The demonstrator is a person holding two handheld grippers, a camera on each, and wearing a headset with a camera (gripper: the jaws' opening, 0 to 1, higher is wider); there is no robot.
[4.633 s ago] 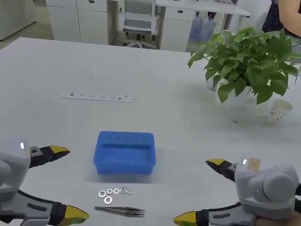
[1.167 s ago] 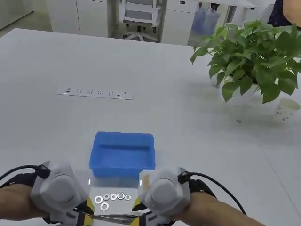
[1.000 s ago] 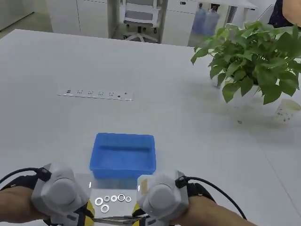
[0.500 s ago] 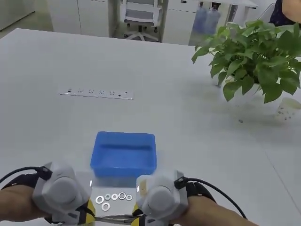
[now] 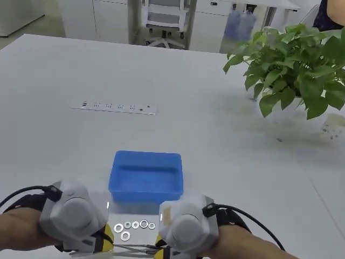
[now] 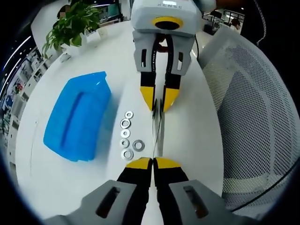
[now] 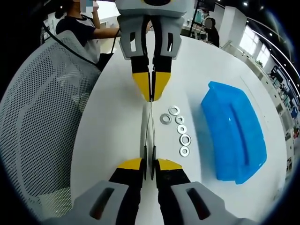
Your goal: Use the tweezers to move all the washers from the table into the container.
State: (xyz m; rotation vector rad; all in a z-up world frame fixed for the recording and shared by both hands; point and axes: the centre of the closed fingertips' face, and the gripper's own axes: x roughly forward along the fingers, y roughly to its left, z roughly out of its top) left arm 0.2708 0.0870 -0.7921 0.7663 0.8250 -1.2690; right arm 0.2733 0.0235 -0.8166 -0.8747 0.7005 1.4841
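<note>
While the left gripper [image 5: 108,239] pinches the 9 o'clock end of the slim metal tweezers [image 5: 132,248] & the right gripper [image 5: 160,250] the 3 o'clock end, lift level.
Both sets of jaws are closed on the tool, which lies flat on the white table [image 5: 226,140]. Six small silver ring washers [image 5: 135,226] sit loose just at 12 o'clock of it, none yet in the blue rectangular plastic container [image 5: 145,171] further toward 12. Prob best to raise both ends together, straight up, so the tool doesn't pivot & sweep the washers away. Then one gripper should prob let go while the other re-grips mid-arms, approx where a squeeze closes the tips. Thin steel may slip or twist, so go slow.
</note>
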